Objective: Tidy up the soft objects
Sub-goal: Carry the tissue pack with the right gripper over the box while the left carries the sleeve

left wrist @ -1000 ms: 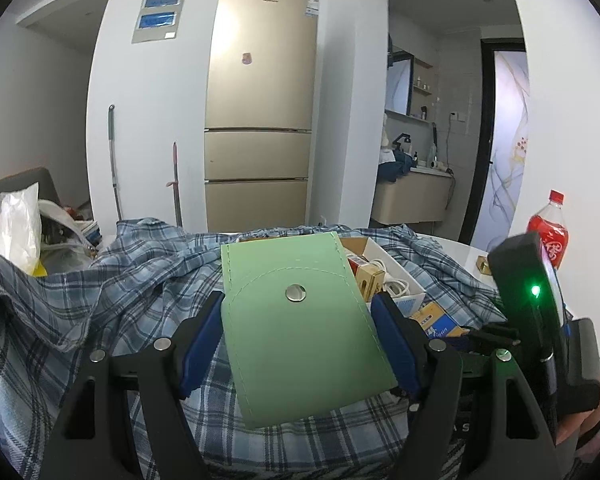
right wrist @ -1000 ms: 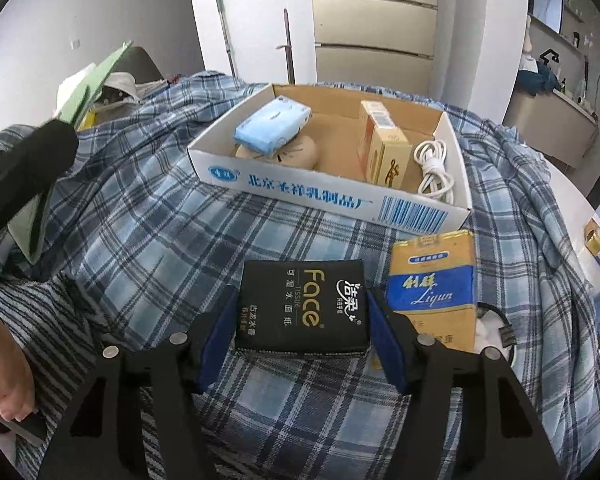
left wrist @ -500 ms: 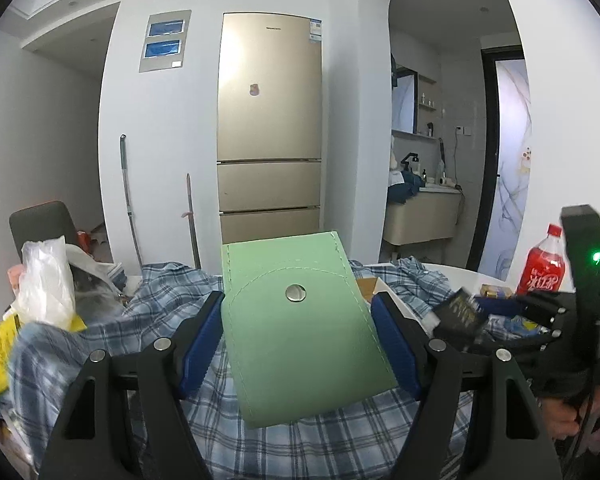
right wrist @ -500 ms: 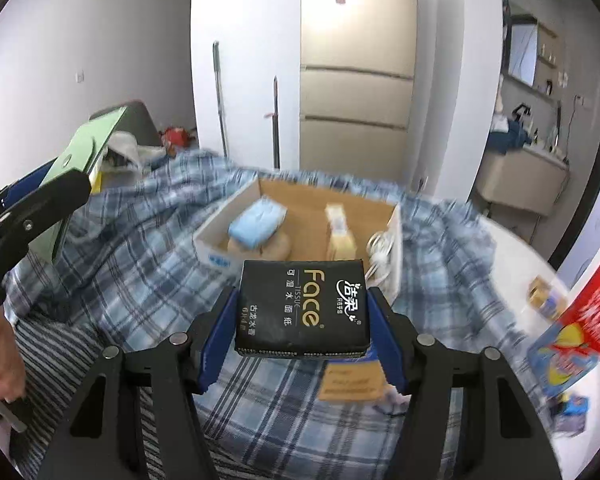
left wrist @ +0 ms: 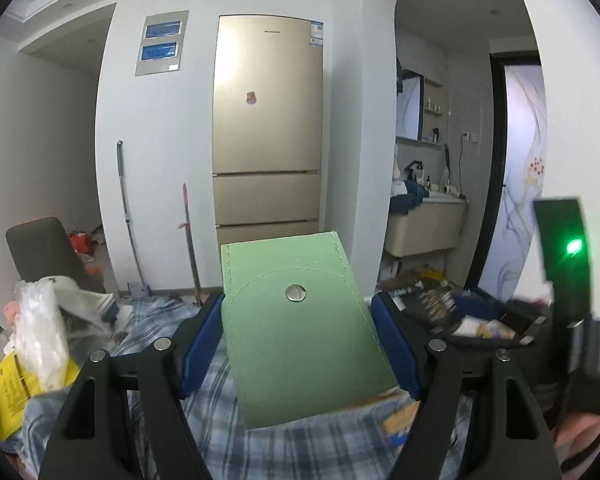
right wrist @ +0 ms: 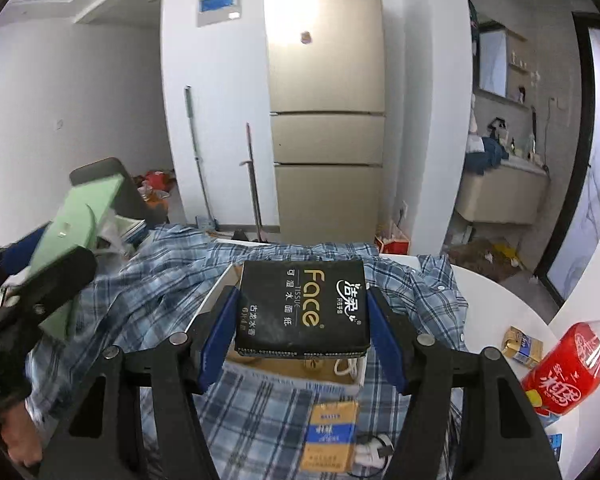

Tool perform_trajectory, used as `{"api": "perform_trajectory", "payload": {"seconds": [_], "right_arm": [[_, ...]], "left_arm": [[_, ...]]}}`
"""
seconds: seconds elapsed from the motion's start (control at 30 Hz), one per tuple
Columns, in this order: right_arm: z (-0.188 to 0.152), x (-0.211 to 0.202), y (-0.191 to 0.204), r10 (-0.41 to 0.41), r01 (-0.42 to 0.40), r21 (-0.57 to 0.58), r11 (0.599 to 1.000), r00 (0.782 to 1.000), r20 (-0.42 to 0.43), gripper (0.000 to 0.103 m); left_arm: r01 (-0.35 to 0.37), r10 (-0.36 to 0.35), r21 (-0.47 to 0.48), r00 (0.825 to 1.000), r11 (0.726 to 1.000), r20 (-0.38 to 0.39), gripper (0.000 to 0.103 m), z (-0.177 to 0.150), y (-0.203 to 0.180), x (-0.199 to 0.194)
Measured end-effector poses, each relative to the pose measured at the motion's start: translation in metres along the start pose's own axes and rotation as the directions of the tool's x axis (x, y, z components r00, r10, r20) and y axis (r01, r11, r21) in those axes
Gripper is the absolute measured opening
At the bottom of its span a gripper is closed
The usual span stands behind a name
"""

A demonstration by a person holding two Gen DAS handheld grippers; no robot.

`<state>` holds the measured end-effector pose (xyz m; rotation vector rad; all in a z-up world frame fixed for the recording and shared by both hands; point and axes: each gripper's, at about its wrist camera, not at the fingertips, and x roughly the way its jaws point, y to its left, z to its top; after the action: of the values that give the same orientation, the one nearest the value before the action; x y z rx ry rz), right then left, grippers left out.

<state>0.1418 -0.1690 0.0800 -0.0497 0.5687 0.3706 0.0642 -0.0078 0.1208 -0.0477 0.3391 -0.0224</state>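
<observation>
- The left gripper [left wrist: 298, 334] is clamped about half open on a green pouch [left wrist: 300, 328]; both blue pads press its side edges, holding it above the plaid cloth [left wrist: 284, 444].
- The right gripper [right wrist: 302, 320] grips a black tissue pack [right wrist: 303, 312] the same way, held in the air over a cardboard box [right wrist: 292, 380] on the cloth.

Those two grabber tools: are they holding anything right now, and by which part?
Yes, both. The left gripper clamps a green snap pouch by its two long side edges. The right gripper clamps a black tissue pack by its two short sides.
</observation>
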Motion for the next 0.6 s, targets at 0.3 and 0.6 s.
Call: {"api": "perform_trajectory", "payload": {"seconds": [0.3,0.6], "right_arm": [[0.030,0.036,-0.017,0.019,-0.020,0.106,0.994,1.000,0.013,0.062],[-0.003,0.082,-0.022,0.101,-0.096,0.137,0.986,0.994,-0.032,0.062]], "left_arm": [[0.025,-0.027,-0.036,0.997,0.999,-0.075,0.076,0.037,-0.001,0.049],[-0.003,-0.010,-0.069,0.983,0.998,-0.186,0.076,0.008,0.025,0.100]]}}
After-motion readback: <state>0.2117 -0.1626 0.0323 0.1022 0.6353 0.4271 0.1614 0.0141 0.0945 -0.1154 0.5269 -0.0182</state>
